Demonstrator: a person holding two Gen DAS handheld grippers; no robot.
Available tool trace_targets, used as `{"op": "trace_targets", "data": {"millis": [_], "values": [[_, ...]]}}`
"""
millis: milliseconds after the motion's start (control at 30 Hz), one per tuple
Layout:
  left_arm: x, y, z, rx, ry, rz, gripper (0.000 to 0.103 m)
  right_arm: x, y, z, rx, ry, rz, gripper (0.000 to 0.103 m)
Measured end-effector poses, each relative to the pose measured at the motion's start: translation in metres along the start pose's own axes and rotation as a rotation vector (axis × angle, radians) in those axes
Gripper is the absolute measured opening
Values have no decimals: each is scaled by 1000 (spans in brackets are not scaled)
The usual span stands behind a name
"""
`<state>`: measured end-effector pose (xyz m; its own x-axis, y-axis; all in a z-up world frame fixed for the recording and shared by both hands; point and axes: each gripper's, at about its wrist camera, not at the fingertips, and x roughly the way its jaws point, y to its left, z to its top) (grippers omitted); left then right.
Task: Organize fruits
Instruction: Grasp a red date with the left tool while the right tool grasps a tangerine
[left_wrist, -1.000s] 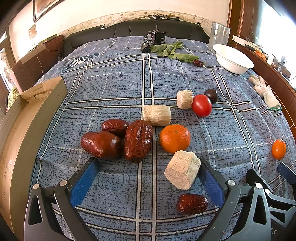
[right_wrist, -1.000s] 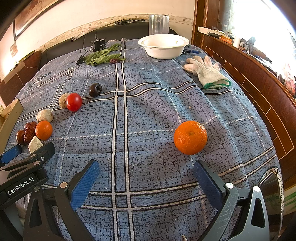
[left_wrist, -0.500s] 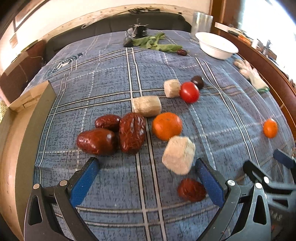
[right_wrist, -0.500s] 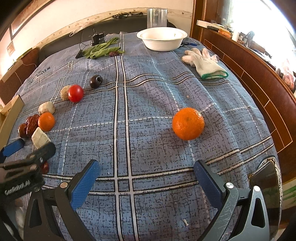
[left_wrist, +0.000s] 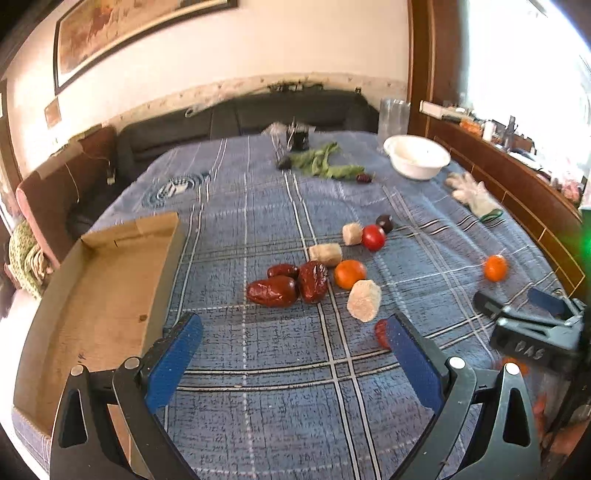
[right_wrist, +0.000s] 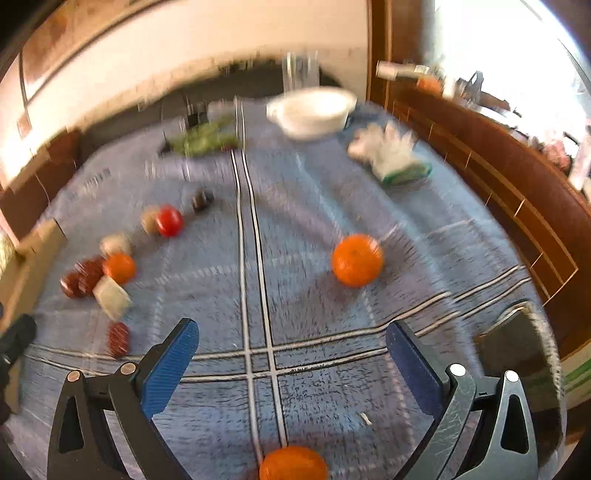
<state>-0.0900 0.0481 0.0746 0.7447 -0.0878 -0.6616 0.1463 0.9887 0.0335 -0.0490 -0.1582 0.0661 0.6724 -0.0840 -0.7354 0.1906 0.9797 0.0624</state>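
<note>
Your left gripper (left_wrist: 291, 341) is wide open and holds nothing. It hangs over the blue checked cloth (left_wrist: 258, 406). Just past its right finger lies a small red date (left_wrist: 381, 333), partly hidden by the blue pad. A bit farther sit a pale block (left_wrist: 364, 300), an orange (left_wrist: 349, 273) and three big dark red dates (left_wrist: 288, 284) bunched together. Farther still are a red tomato (left_wrist: 373, 237) and a dark round fruit (left_wrist: 384, 223). To the left, close by, lies an open cardboard box (left_wrist: 110, 280).

Your right gripper (right_wrist: 291, 349) is wide open too, with nothing in it. Its picture is blurry, so small things are hard to make out. A second orange (right_wrist: 357, 260) sits alone on the cloth, far of the gripper and a bit right of the middle. Something orange (right_wrist: 293, 463) shows at the very near edge, maybe another fruit. A white bowl (right_wrist: 314, 110) and a white glove (right_wrist: 388, 153) lie at the far right.
</note>
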Motion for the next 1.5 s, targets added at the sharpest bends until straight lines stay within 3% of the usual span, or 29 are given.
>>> {"op": "trace_targets", "data": {"millis": [133,200,267,600,1067,1233,1367,1500], "values": [[-4,-2,-3,-12,-12,-28,99,-49,-4,-4,37,-209,-22,103],[-2,-4,-5,-2,13,-56,88,-70,-3,-8,28,-320,-38,103],[0,-7,-8,17,27,-47,86,-83,-1,-10,-3,-379,-66,103],[-5,3,-18,-13,25,-46,86,-80,-6,-17,24,-256,-8,103],[-5,15,-22,-58,35,-68,86,-84,-16,-24,38,-256,10,103],[-11,48,-16,-153,9,-60,86,-89,-33,-28,61,-294,-47,103],[-9,70,-11,-202,9,-52,86,-85,-52,-30,92,-221,5,103],[2,61,-12,-190,50,-91,86,-74,-54,-36,94,-133,88,103]]}}
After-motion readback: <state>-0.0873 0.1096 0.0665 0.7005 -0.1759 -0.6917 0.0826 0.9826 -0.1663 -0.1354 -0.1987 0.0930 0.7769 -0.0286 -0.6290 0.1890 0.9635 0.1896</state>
